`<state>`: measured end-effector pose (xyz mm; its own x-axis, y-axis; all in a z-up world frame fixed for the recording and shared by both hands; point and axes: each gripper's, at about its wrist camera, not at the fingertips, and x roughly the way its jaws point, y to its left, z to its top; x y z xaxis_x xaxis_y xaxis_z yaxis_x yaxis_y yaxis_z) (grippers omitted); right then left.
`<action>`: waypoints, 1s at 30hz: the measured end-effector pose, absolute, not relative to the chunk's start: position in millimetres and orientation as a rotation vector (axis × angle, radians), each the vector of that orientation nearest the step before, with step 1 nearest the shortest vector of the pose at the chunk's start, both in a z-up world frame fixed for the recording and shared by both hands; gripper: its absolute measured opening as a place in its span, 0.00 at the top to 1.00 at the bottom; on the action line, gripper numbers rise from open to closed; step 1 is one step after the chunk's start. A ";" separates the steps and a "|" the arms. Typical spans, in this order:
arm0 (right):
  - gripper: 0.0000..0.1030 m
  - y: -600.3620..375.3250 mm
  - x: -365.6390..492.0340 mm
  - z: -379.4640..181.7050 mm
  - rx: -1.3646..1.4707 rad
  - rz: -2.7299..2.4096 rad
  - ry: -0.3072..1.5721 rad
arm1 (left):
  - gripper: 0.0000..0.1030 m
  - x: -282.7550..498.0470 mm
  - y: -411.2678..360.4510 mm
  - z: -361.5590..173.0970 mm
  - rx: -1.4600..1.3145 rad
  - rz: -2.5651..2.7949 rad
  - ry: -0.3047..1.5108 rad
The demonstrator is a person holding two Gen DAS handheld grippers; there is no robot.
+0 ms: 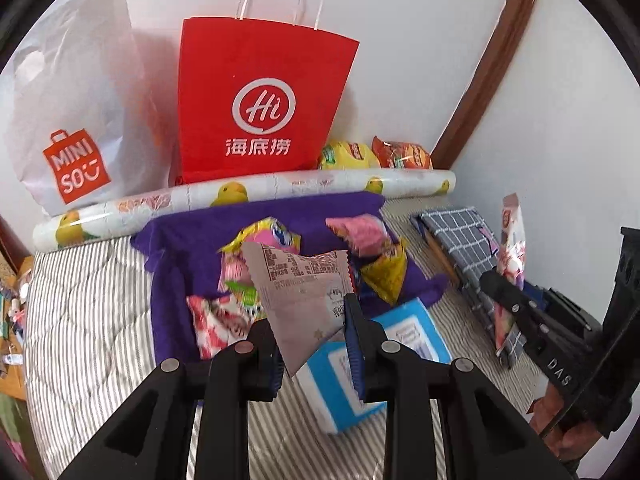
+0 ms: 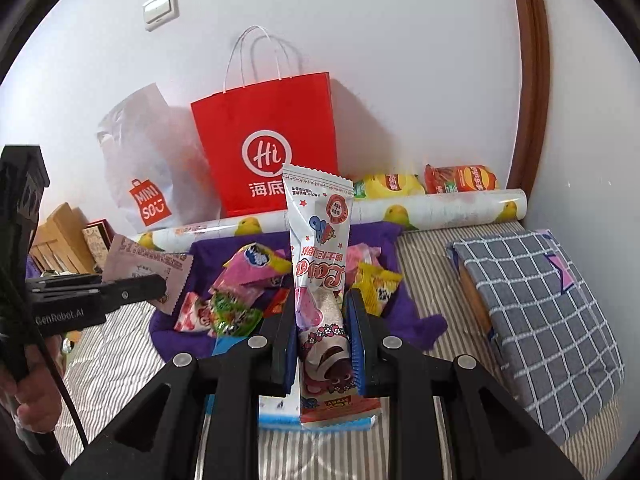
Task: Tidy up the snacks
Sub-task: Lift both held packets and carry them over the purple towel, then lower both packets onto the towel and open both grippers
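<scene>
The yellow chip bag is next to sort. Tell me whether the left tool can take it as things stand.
Probably not: the left tool is shut on a pale pink packet, and the yellow chip bag lies behind the duck-print roll.

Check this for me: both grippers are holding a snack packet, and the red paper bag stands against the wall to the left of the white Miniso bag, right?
One thing is off. The red paper bag stands to the right of the white Miniso bag, as both wrist views show. The rest holds: the left gripper grips a pale pink packet and the right gripper a tall white packet.
</scene>
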<state>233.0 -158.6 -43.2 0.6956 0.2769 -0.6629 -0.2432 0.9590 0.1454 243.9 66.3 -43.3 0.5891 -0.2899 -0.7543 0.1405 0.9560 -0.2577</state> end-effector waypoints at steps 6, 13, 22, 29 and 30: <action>0.79 -150.2 256.2 -48.5 0.034 0.301 0.749 | 0.76 267.4 62.9 -42.1 -0.168 -0.249 0.903; 0.79 -144.9 278.2 -51.4 0.043 0.310 0.741 | 0.76 287.6 66.2 -45.3 -0.177 -0.239 0.898; 0.79 -140.6 300.1 -64.6 0.055 0.317 0.759 | 0.76 303.6 74.0 -64.7 -0.214 -0.235 0.923; 0.78 -137.0 312.5 -81.4 0.072 0.326 0.783 | 0.76 311.3 82.5 -69.8 -0.199 -0.199 0.943; 0.78 -136.4 314.4 -83.6 0.076 0.329 0.790 | 0.76 313.8 83.9 -68.9 -0.193 -0.190 0.947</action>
<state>314.4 -136.4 -83.6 0.6556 0.3179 -0.6850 -0.2615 0.9465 0.1889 313.8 83.9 -68.9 0.5701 -0.2448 -0.7843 0.0760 0.9662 -0.2464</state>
